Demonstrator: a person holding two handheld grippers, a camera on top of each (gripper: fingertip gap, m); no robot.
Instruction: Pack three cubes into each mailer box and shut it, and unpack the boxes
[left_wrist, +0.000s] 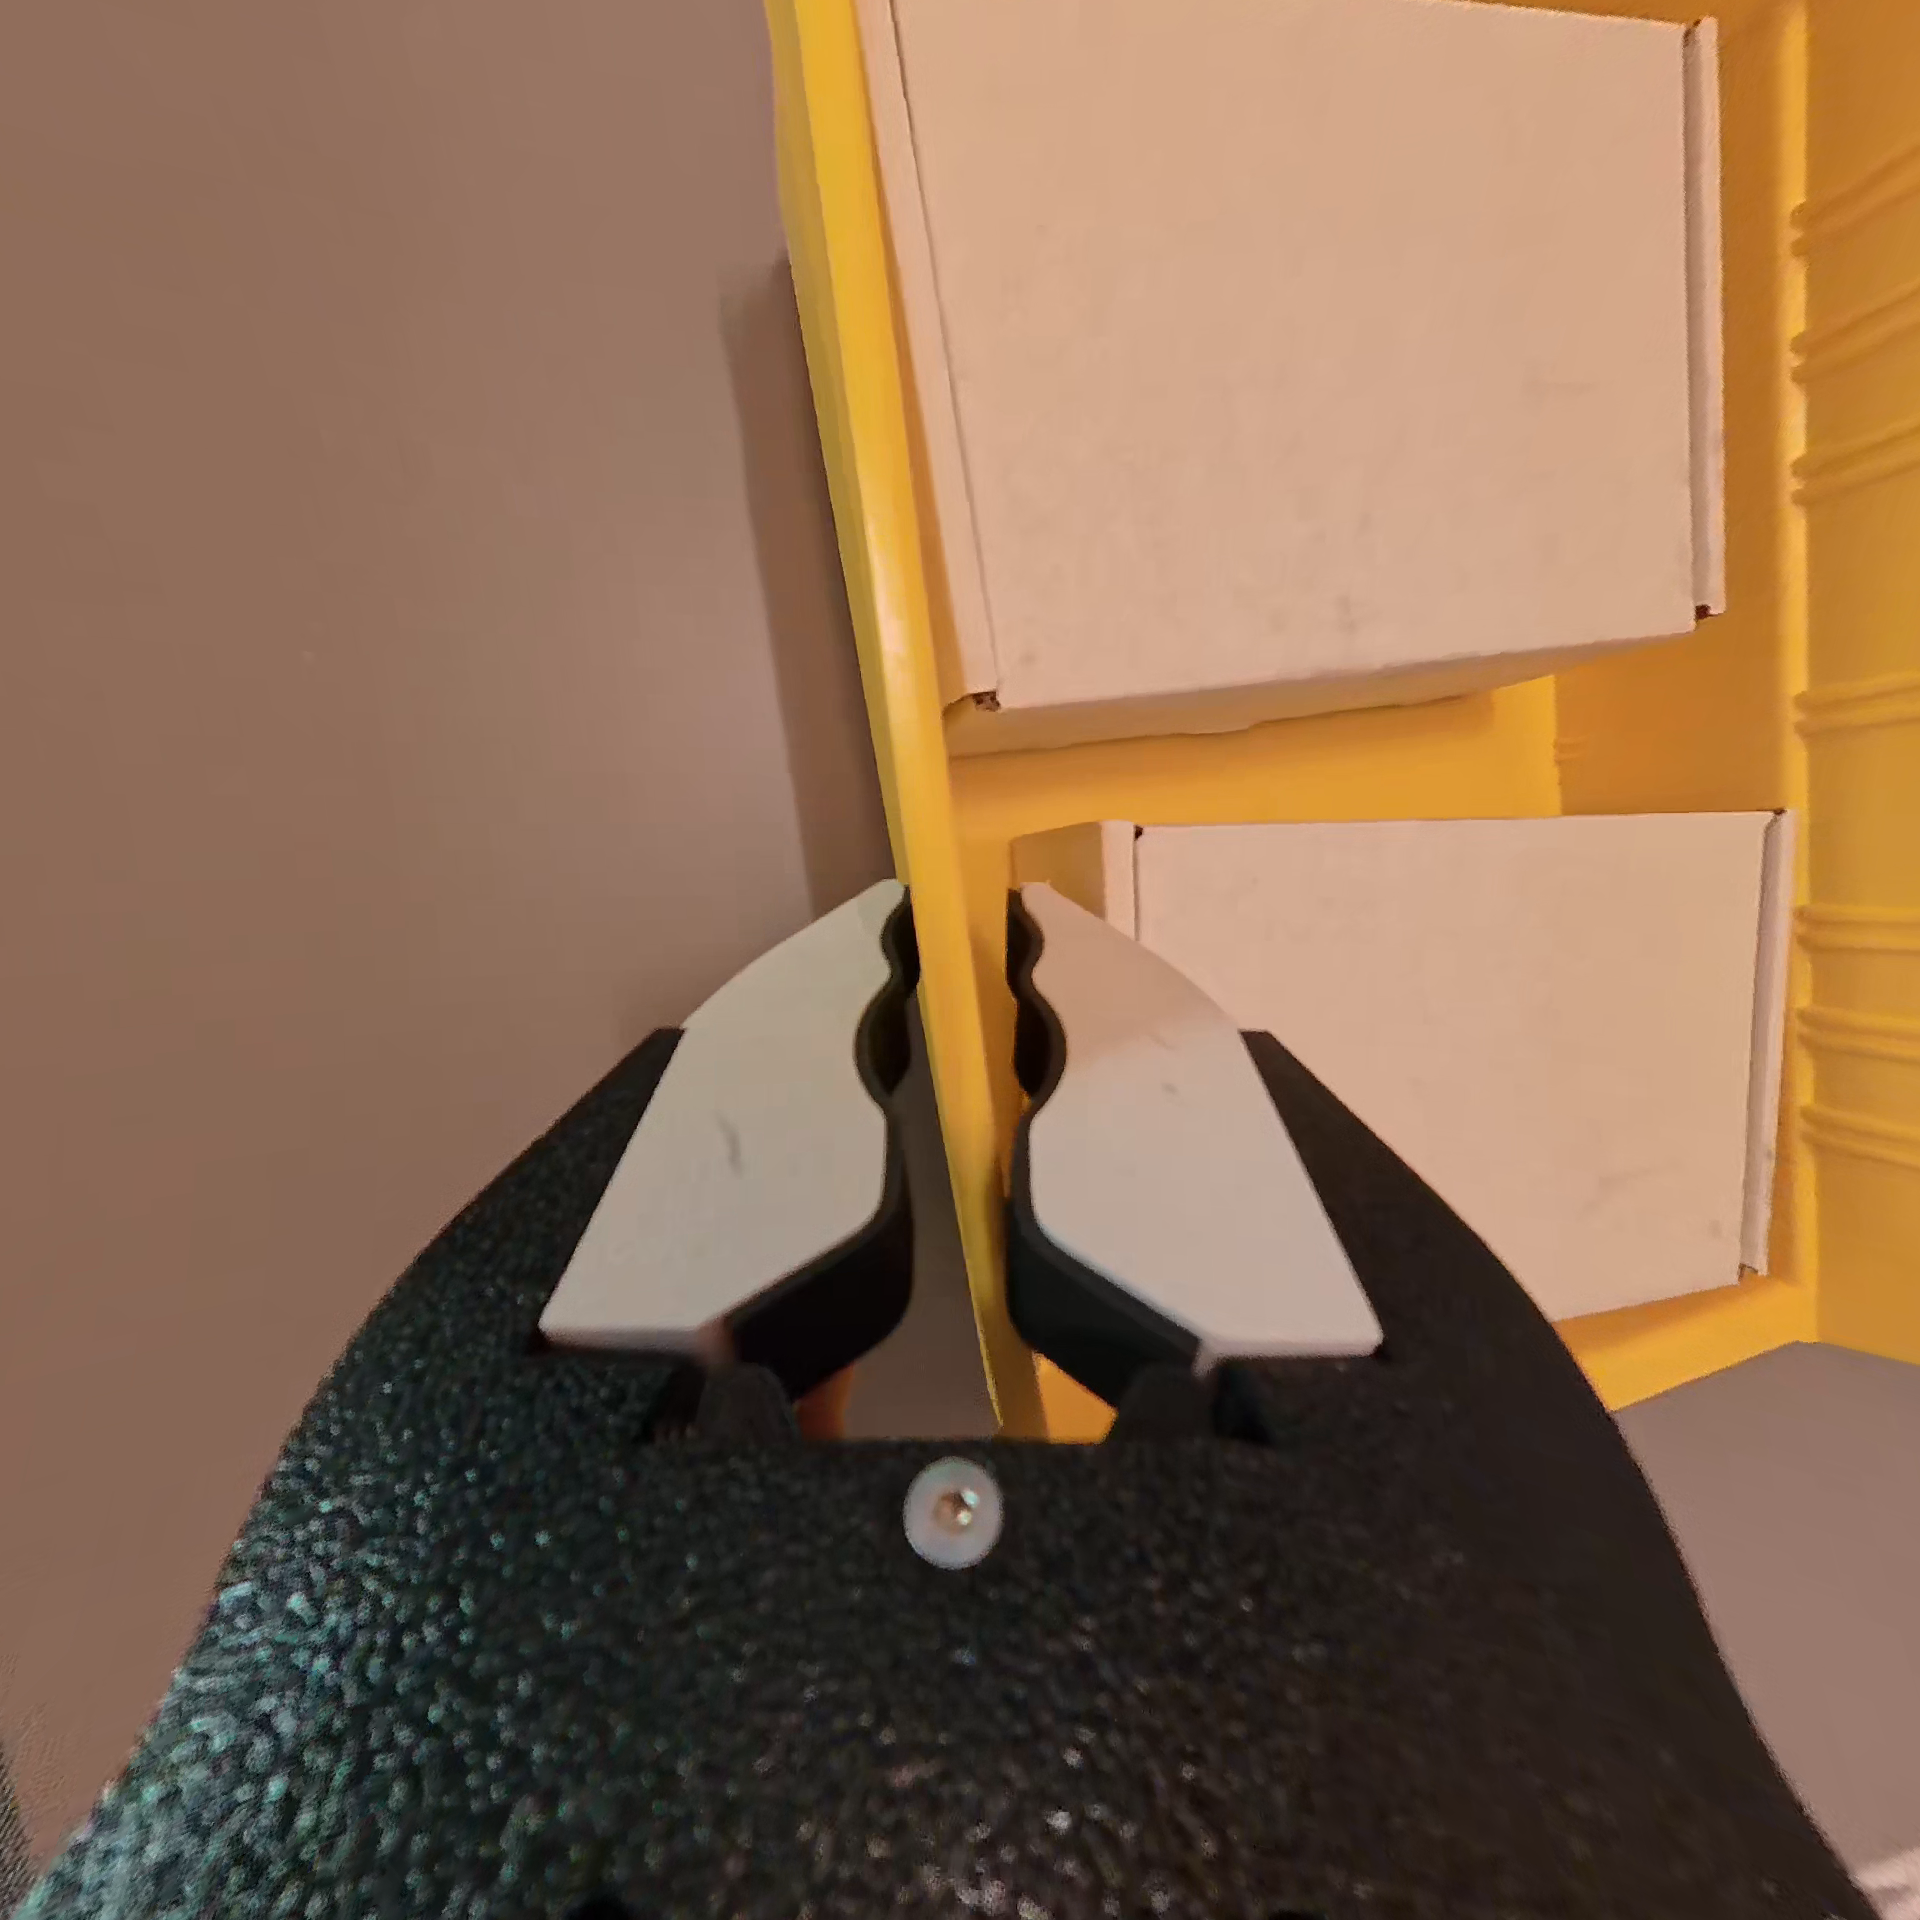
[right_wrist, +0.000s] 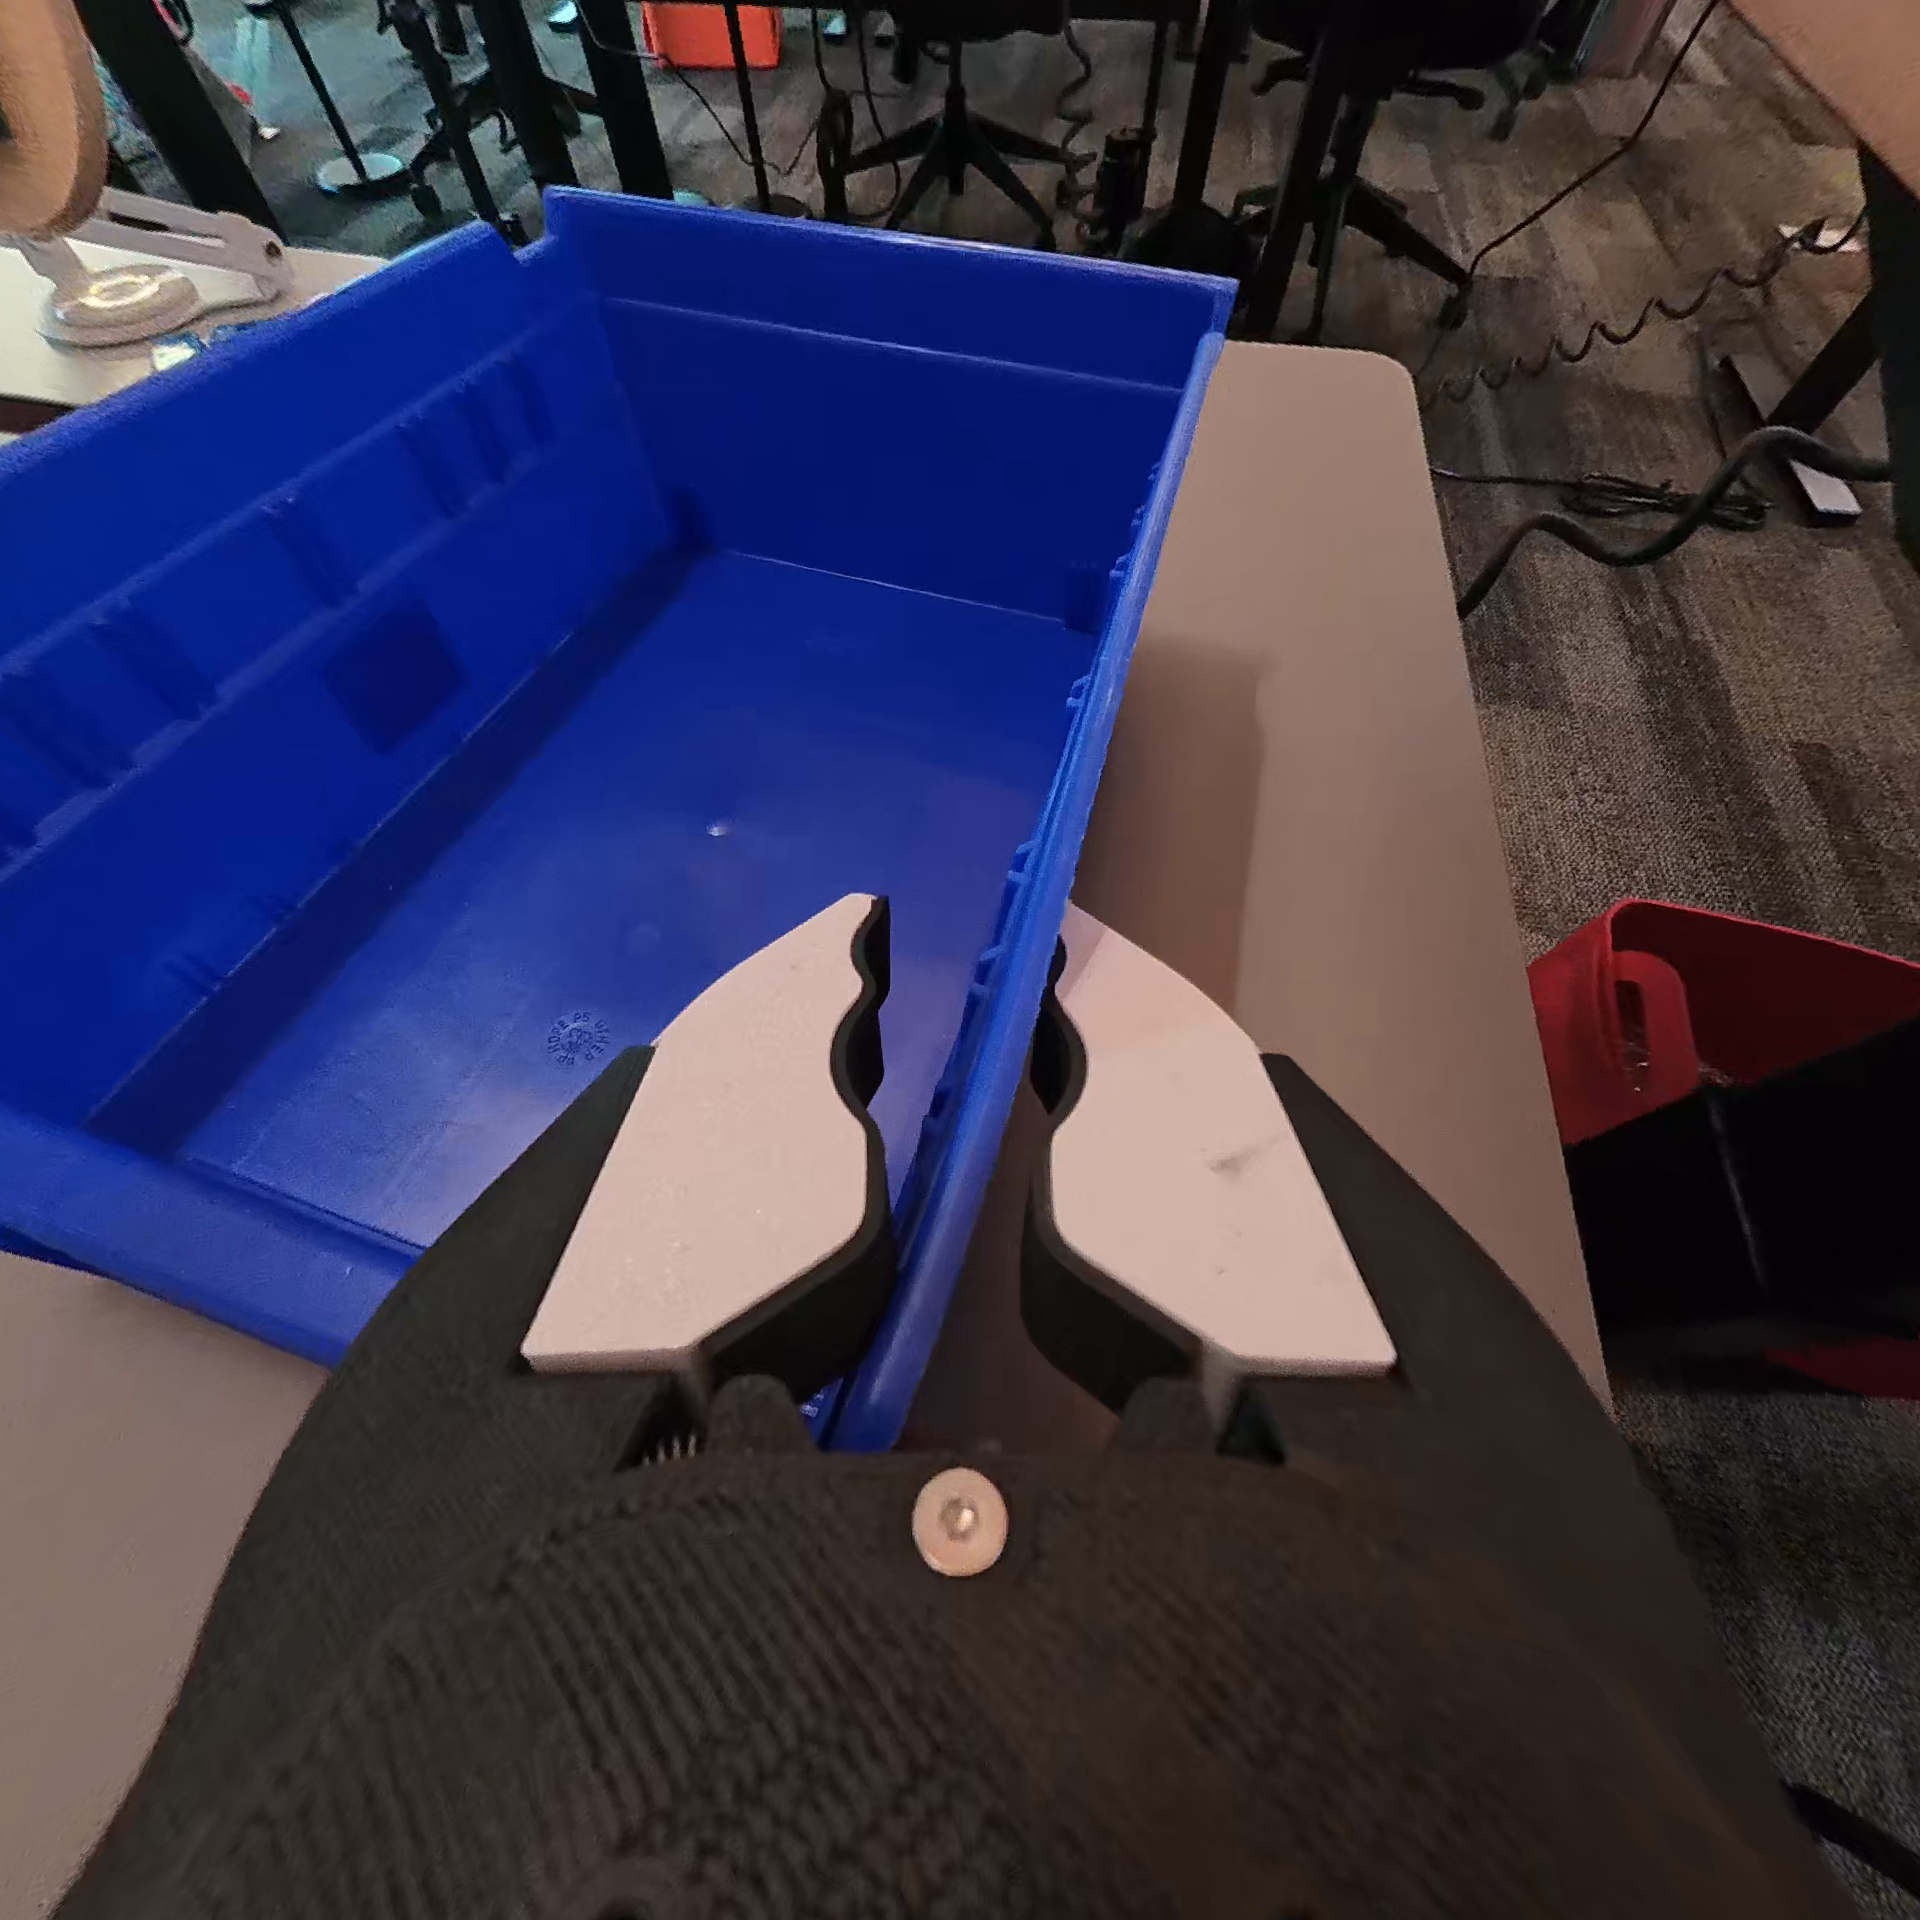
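Note:
Two shut white mailer boxes lie in a yellow bin (left_wrist: 1849, 727), one farther (left_wrist: 1330, 343) and one nearer (left_wrist: 1455, 1049). My left gripper (left_wrist: 961, 904) straddles the yellow bin's left wall (left_wrist: 873, 468) and is shut on it, one finger outside and one inside. An empty blue bin (right_wrist: 883, 436) stands on the beige table (right_wrist: 1278, 582). My right gripper (right_wrist: 971, 925) is closed on the blue bin's right wall (right_wrist: 1091, 707), its left finger inside and its right finger outside. No cubes are in view.
The table's right edge runs just right of the blue bin, with carpet floor (right_wrist: 1662, 727) beyond. A red bin (right_wrist: 1766, 997) and a black one (right_wrist: 1745, 1195) sit on the floor. Chair bases and cables stand behind. A white lamp base (right_wrist: 125, 291) is at far left. My hands' fingertips stand some 85 centimetres from each other.

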